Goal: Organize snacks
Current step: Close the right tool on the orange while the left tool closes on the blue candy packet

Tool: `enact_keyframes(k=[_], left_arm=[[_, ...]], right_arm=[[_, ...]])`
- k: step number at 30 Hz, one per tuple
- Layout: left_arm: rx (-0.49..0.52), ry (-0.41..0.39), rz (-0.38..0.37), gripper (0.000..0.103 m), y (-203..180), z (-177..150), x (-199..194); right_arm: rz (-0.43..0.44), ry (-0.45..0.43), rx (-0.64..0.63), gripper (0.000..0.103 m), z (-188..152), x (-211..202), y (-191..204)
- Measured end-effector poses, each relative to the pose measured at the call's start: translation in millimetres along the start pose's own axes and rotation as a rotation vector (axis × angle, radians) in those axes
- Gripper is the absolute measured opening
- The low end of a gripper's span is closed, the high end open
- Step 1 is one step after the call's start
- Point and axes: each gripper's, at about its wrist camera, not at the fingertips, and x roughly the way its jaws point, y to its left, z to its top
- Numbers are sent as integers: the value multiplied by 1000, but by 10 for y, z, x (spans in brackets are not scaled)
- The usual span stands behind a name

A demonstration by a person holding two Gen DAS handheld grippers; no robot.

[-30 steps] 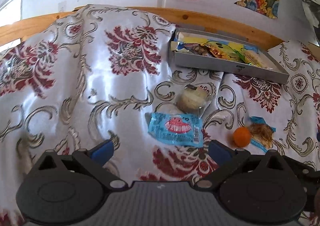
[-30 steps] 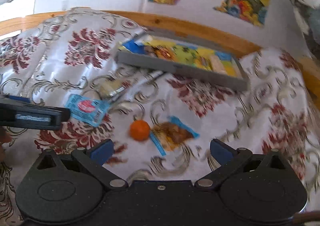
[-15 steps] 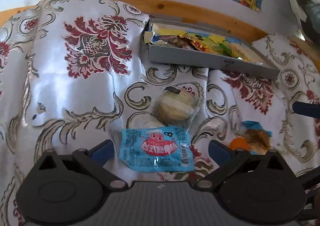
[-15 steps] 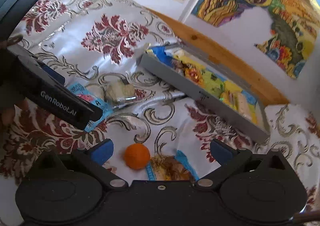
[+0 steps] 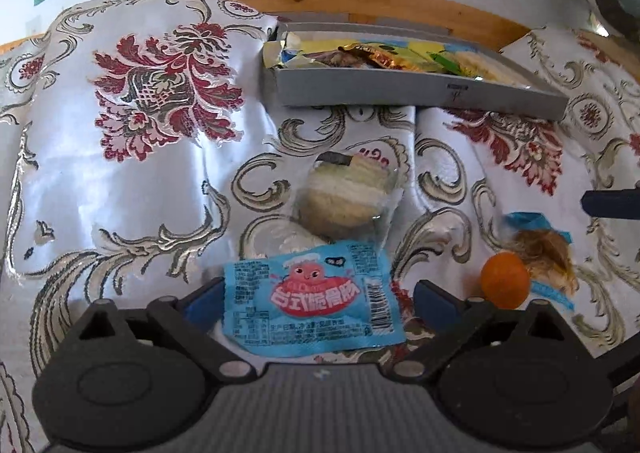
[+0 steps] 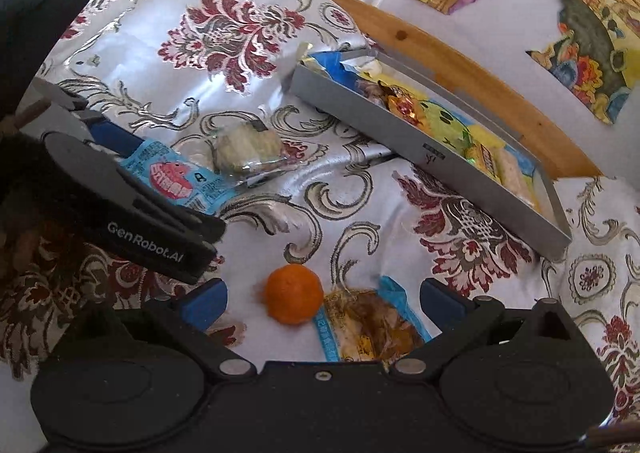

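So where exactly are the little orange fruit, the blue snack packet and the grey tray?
orange fruit (image 6: 294, 293), right wrist view, centre of its peel.
blue snack packet (image 5: 314, 299), left wrist view, on the red cartoon print.
grey tray (image 5: 400, 89), left wrist view, on its near outer wall.

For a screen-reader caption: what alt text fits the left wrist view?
An open left hand-held gripper straddles a blue snack packet on a floral cloth. Beyond lie a clear-wrapped pastry, an orange and a grey tray of snacks.
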Motion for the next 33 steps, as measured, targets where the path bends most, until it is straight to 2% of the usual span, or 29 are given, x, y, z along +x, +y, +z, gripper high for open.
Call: enact_keyframes(k=[7,16,23,25,27,31,33], left_arm=[[43,10,39,93,-45,-17,39],[49,7,40,92,-52,-27,37],[56,-2,33,92,-59,-52,17],[54,-5,29,91,-54,-55,10],[56,-6,26,91,-53,-59,2],[56,-5,18,91,-60,-57,-14],[48,-2,15,91,-55,-55,-20]], right_arm=[[-16,43,65,96,-50,91,-48],[9,67,134,82,-75,163,-70],[4,42,124,74,-70,167,-24],[9,37,120,69,-69,166,-16],[20,39,119,60,-66,177,-12],[23,34,104,57,-67,198,17],[27,28,94,51,-62,203,35]])
